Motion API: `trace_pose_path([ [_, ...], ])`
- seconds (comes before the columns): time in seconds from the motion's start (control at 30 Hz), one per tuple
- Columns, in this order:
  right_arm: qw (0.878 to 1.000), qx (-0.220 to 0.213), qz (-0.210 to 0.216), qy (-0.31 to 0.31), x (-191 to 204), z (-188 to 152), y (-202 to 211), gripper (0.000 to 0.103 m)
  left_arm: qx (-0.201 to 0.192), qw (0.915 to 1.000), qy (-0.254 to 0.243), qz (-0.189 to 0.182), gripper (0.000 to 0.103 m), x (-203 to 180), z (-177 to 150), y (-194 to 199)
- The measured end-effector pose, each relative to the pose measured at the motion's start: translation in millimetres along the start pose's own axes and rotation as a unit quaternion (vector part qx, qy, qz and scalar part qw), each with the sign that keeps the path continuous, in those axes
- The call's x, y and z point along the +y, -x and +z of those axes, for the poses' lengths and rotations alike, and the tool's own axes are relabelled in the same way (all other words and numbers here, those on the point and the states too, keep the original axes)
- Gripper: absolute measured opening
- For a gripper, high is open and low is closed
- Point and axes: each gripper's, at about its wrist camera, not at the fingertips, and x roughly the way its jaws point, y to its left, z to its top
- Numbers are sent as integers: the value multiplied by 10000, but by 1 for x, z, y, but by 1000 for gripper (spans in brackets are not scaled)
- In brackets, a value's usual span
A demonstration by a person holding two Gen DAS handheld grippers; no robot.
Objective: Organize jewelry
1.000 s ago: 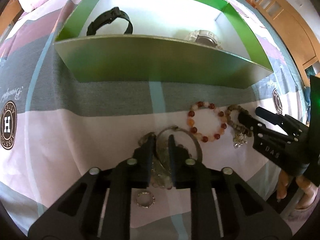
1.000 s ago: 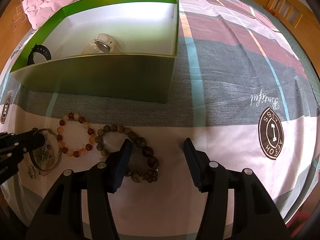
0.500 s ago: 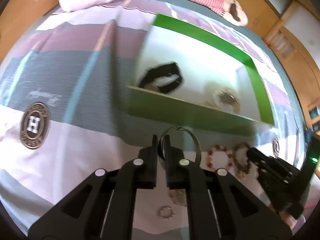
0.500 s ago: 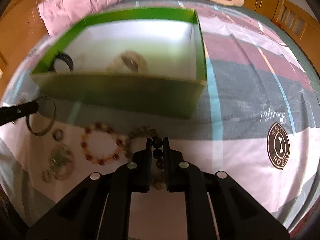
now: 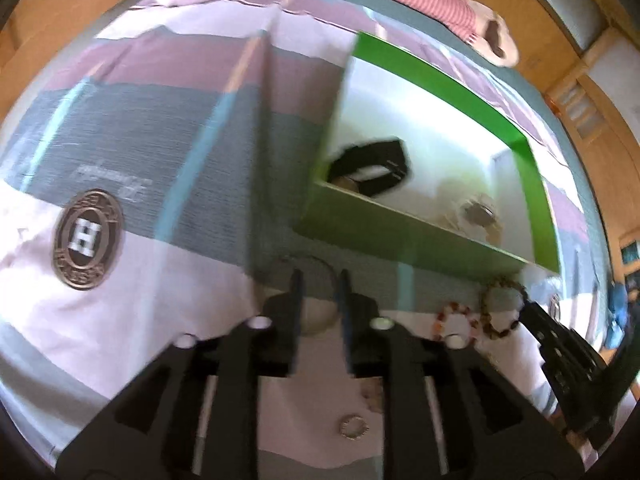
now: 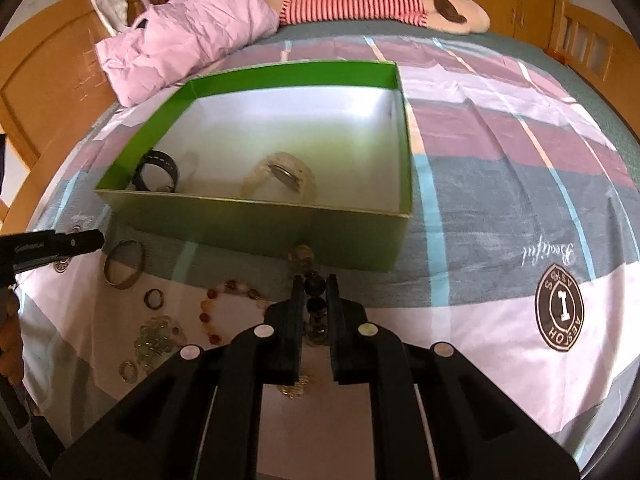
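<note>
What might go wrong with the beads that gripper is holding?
The right gripper pinches the bracelet by only a couple of round beads, so it might slip out. The near wall of the box stands right ahead, and the dangling loop might catch on it going in.

1. Bright daylight is filling both views, and the white floor of the green box is glaring almost to washout.
2. Motion blur is smearing the left wrist view: the black watch and the printed bedsheet are looking streaked and soft.
3. The right wrist view is staying sharp, though the fisheye is bending the wooden bed frame and darkening the corners.
4. Soft, short shadows are falling beside the box's near wall.
</note>
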Motion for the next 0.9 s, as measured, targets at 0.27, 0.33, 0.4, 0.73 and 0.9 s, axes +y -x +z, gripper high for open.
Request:
trace_pose_path([
  [0.27,9979,441,-216,-416,-18,-10,-12,19,253,9916,-1198,-411,46,-73,-30,-23],
  [0.33,9971,505,-267,-499,-22,-11,-14,24,224,9874,-1547,-229,47,-90,-38,-32],
  [0.4,9965,553,-304,-554,-24,-11,-15,28,237,9848,-1722,-69,47,-97,-42,-39],
  [0.73,9963,630,-416,-420,-21,-16,-18,38,369,9774,-2034,454,45,-104,-49,-58],
  [0.9,9961,636,-552,-247,-13,-15,-25,40,372,9782,-1960,579,21,-94,-45,-53],
])
